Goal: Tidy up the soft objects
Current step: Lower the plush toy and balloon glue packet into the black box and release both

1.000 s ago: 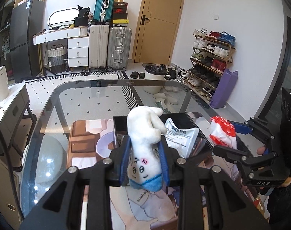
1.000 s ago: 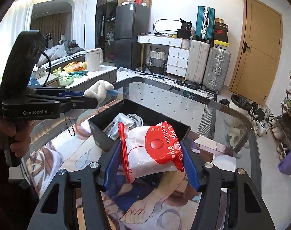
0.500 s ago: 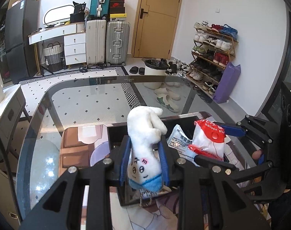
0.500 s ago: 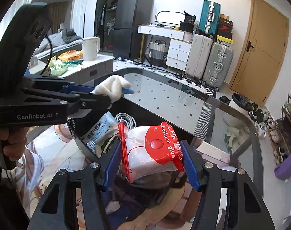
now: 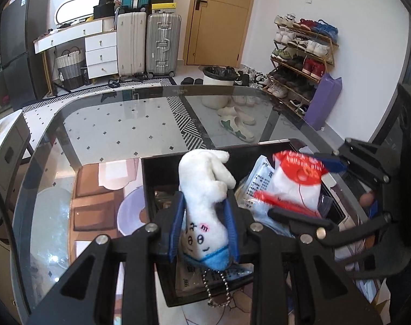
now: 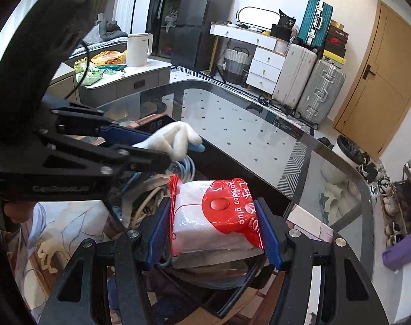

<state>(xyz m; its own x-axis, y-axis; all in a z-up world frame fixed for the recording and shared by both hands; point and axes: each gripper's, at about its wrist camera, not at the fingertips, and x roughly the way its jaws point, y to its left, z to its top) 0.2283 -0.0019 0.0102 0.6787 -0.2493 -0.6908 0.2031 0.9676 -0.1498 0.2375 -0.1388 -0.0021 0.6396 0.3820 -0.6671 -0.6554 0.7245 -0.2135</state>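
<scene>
Clutching plush toy and glue bag, both tools crowd over the cluttered black bin.

White plush toy with blue bottom, red-and-white packet, black bin, blue-padded gripper
</scene>
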